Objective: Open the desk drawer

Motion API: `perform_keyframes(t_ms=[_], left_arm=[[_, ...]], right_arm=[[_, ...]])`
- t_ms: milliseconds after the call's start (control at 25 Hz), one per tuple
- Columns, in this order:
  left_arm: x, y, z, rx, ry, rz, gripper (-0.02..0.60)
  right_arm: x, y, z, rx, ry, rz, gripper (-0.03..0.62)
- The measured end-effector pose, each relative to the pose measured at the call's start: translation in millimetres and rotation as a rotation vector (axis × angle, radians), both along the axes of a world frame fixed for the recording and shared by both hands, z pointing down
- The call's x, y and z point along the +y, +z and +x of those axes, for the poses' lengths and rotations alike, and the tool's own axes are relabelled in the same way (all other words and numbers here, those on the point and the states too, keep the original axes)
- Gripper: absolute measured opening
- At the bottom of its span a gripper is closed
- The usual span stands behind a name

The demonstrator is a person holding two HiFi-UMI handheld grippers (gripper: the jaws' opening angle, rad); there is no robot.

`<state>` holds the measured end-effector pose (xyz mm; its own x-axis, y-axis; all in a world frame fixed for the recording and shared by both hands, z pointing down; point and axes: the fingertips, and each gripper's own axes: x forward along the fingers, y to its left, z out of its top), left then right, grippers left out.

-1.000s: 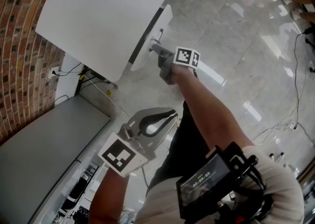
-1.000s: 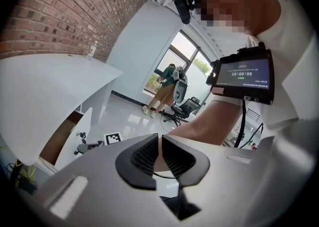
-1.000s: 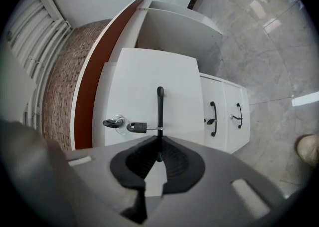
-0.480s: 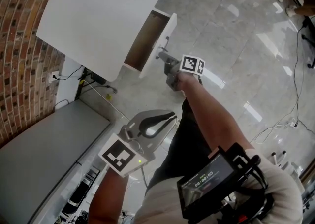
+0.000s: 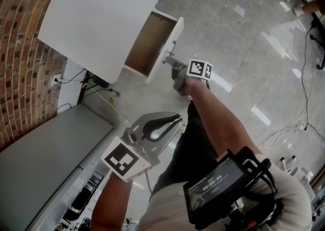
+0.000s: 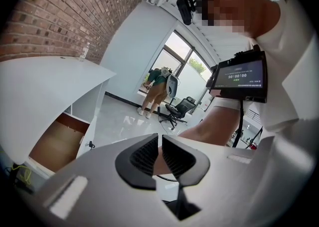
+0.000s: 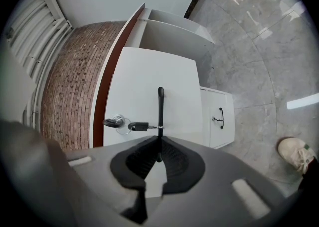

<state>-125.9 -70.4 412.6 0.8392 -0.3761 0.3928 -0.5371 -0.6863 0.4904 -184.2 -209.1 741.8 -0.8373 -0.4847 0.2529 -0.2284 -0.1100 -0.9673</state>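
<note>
White drawer (image 5: 165, 47): standing open beneath the white desk surface (image 5: 101, 17), brown interior exposed, front panel well clear of the desk edge. Black bar handle (image 7: 160, 109) on that front panel, upright in the right gripper view; key (image 7: 138, 126) with ring lodged in the lock just beside it. Right gripper (image 5: 171, 64): jaws clenched on the handle, arm extended. Left gripper (image 5: 163, 125): jaws pressed together, nothing between them, held low near the body, well apart from the drawer. White cabinet front (image 7: 219, 131) with its own black handle, beyond the drawer. Brick wall (image 5: 20, 72) beside the surface; grey marble floor (image 5: 244, 37) below.
</note>
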Motion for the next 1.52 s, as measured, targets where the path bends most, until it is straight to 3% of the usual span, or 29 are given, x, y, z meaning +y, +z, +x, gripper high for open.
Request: perform_keyframes(t_ms=[400,600,1000,1520], left_arm=[[8,-3,7,-0.002,-0.025,-0.002,0.031],[11,5,-1,-0.005,-0.034,-0.021,0.031],[9,6,0,-0.007,-0.055,-0.017,0.031],[8,5,-9,-0.013,-0.077,-0.014,0.031]], right_arm=[[4,6,10,0.042,0.014,0.005,0.057],[-2,2,0,0.044,0.006,0.006,0.026],[-2,7,-6,0.022,0.053,-0.041,0.025],[-14,4,-23,0.034,0.004,-0.019,0.026]])
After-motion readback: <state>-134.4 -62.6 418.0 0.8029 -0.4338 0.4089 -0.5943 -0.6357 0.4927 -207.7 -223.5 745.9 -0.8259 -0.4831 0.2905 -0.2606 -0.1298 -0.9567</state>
